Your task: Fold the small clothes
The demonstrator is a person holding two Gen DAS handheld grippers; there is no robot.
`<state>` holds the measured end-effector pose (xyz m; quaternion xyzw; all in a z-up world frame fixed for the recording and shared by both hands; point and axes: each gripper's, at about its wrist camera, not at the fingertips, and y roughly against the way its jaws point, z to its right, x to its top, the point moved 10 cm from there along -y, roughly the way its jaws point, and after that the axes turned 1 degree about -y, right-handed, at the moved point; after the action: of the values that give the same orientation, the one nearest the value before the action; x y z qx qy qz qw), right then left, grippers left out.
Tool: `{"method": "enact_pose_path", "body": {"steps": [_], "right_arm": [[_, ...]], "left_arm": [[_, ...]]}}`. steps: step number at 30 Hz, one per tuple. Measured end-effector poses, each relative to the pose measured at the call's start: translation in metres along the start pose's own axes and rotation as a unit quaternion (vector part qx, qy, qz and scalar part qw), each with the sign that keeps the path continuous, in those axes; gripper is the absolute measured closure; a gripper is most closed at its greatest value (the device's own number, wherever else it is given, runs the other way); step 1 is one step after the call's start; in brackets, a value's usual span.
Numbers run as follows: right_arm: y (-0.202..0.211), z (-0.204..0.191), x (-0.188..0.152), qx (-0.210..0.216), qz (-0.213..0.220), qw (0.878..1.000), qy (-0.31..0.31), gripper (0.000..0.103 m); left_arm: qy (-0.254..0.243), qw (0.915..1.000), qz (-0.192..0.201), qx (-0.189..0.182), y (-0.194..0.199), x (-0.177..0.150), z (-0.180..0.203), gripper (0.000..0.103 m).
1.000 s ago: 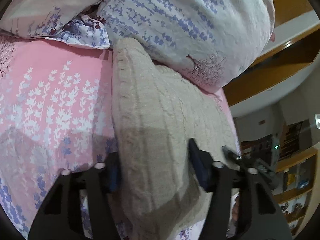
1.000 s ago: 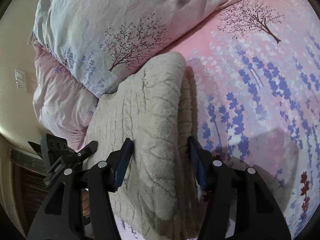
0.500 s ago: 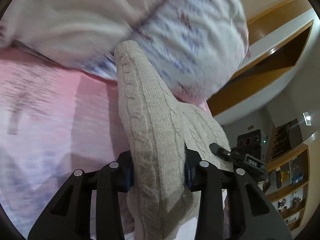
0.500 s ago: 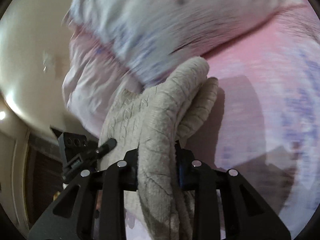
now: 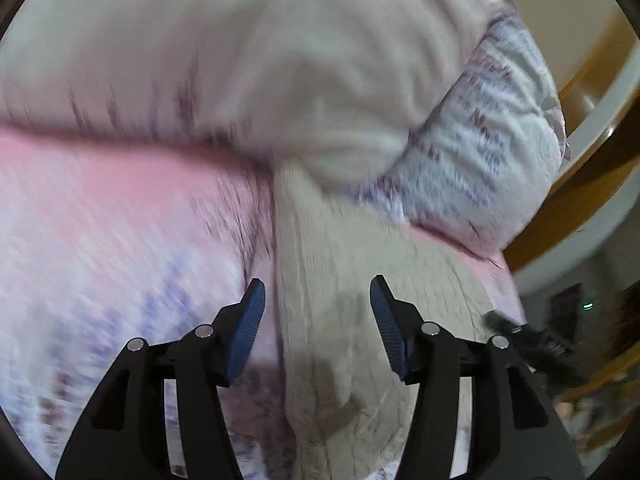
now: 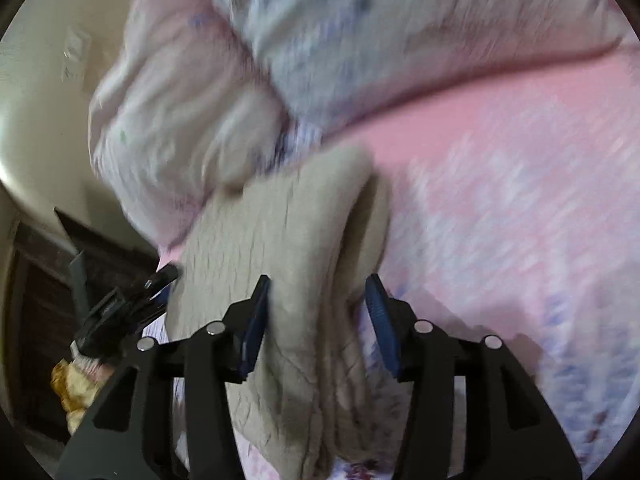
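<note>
Left wrist view: the left hand-held gripper (image 5: pixel 316 312) is seen with its blue pads spread, and its jaws are opening. The beige knitted garment (image 5: pixel 332 280) lies folded on the pink floral bed sheet (image 5: pixel 120 240), and its near part runs between the two fingers. A gap is seen between the left pad and the knit edge; the right pad stands over the fabric without visibly pressing it. The far end of the garment is tucked against the pale printed pillows (image 5: pixel 280 80) at the head of the bed. At the lower right the other gripper is glimpsed as a dark, blurred shape beside the garment.

From the right wrist view, the right hand-held gripper (image 6: pixel 318 312) is likewise shown with its jaws opening. The stacked folded edge of the garment (image 6: pixel 288 232) passes between its pads: the left pad lies just against the knit, while the right pad stands clear of it. Much of both pictures is smeared by motion blur, so the prints cannot be read clearly.
</note>
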<state>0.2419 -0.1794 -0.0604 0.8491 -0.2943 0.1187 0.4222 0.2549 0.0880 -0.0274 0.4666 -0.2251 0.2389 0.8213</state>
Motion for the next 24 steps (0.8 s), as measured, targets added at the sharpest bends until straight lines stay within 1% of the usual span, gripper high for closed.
{"method": "enact_pose_path", "body": {"steps": [1, 2, 3, 4, 5, 6, 7, 8, 9, 10, 11, 12, 14, 17, 19, 21, 23, 24], "right_arm": [[0.005, -0.001, 0.008, -0.008, 0.014, 1.0, 0.004, 0.055], [0.008, -0.004, 0.013, -0.018, 0.026, 0.999, 0.011, 0.055], [0.014, -0.001, 0.016, -0.028, 0.038, 0.999, 0.021, 0.061], [0.019, -0.009, 0.022, -0.041, 0.065, 0.996, 0.047, 0.064], [0.018, -0.018, 0.026, -0.042, 0.079, 0.994, 0.065, 0.064], [0.017, -0.027, 0.025, -0.031, 0.086, 0.993, 0.08, 0.064], [0.009, -0.04, 0.019, -0.005, 0.067, 0.993, 0.099, 0.064], [0.001, -0.041, 0.014, -0.005, 0.046, 0.993, 0.109, 0.064], [-0.01, -0.038, 0.007, -0.023, 0.021, 0.992, 0.121, 0.064], [-0.019, -0.034, 0.003, -0.043, 0.008, 0.991, 0.129, 0.064], [-0.028, -0.027, -0.001, -0.068, -0.005, 0.989, 0.134, 0.064], [-0.036, -0.02, -0.002, -0.081, -0.016, 0.988, 0.132, 0.064], [-0.037, -0.017, 0.001, -0.078, -0.006, 0.989, 0.129, 0.064], [-0.04, -0.012, 0.009, -0.081, -0.004, 0.989, 0.121, 0.064], [-0.047, -0.013, 0.014, -0.081, 0.002, 0.99, 0.114, 0.064], [-0.048, -0.016, 0.016, -0.088, 0.003, 0.99, 0.113, 0.064], [-0.032, -0.021, 0.015, -0.098, 0.018, 0.989, 0.113, 0.064], [-0.019, -0.028, 0.009, -0.1, 0.034, 0.987, 0.119, 0.06]], "left_arm": [[-0.013, 0.9998, 0.011, 0.003, 0.001, 0.002, 0.008, 0.039], [-0.037, 0.9991, 0.022, 0.001, 0.004, 0.004, 0.024, 0.035], [-0.052, 0.9984, 0.023, -0.001, 0.005, 0.002, 0.034, 0.03], [-0.075, 0.997, 0.016, -0.004, 0.002, -0.003, 0.047, 0.029], [-0.094, 0.9956, 0.006, -0.005, -0.003, -0.008, 0.058, 0.028], [-0.115, 0.9934, -0.009, -0.004, -0.012, -0.016, 0.067, 0.028], [-0.123, 0.9922, -0.018, 0.001, -0.019, -0.021, 0.071, 0.028], [-0.134, 0.9902, -0.035, 0.012, -0.03, -0.028, 0.07, 0.028], [-0.14, 0.989, -0.043, 0.022, -0.038, -0.032, 0.072, 0.028], [-0.147, 0.9873, -0.048, 0.035, -0.044, -0.035, 0.068, 0.028], [-0.152, 0.9864, -0.049, 0.039, -0.048, -0.037, 0.067, 0.028], [-0.161, 0.9848, -0.049, 0.042, -0.05, -0.041, 0.066, 0.028], [-0.172, 0.9826, -0.047, 0.051, -0.052, -0.042, 0.066, 0.028], [-0.185, 0.9791, -0.048, 0.068, -0.061, -0.043, 0.064, 0.026], [-0.179, 0.9809, -0.047, 0.061, -0.068, -0.041, 0.069, 0.02], [-0.171, 0.9825, -0.042, 0.062, -0.066, -0.039, 0.071, 0.02], [-0.166, 0.9835, -0.034, 0.064, -0.056, -0.039, 0.074, 0.02], [-0.161, 0.9846, -0.026, 0.063, -0.043, -0.04, 0.074, 0.02]]}}
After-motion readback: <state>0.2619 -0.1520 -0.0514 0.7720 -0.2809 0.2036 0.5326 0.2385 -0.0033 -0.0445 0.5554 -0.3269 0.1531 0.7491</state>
